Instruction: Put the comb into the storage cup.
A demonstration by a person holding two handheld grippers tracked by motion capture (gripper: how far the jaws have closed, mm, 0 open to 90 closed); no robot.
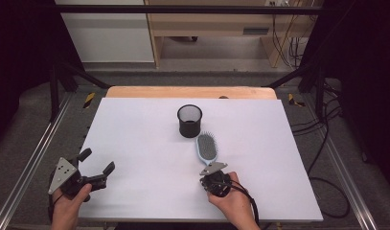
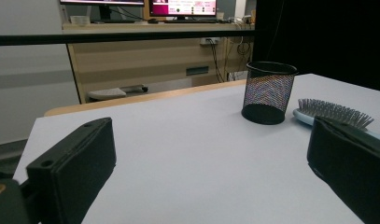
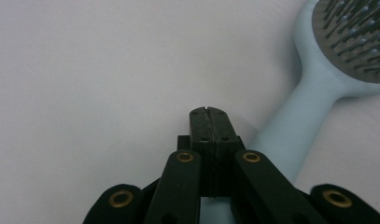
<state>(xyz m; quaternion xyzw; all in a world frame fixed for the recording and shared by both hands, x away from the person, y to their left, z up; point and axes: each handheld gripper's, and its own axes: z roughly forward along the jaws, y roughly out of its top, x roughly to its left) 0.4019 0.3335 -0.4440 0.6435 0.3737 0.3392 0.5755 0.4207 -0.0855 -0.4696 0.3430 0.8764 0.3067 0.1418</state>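
Observation:
A light blue hairbrush lies bristles up on the white table top, its handle pointing toward the person. Just behind its head stands a black mesh cup, upright and empty as far as I can see. My right gripper sits at the handle's near end with its jaws pressed together and nothing between them. In the right gripper view the shut gripper lies just left of the handle of the brush. My left gripper rests open near the table's front left, far from both objects. In the left gripper view, the open left gripper frames the cup and the brush from afar.
A wooden strip runs along the table's far edge. Metal rails flank the table on both sides, and cables lie on the floor at the right. Beyond the table stand a desk and monitors.

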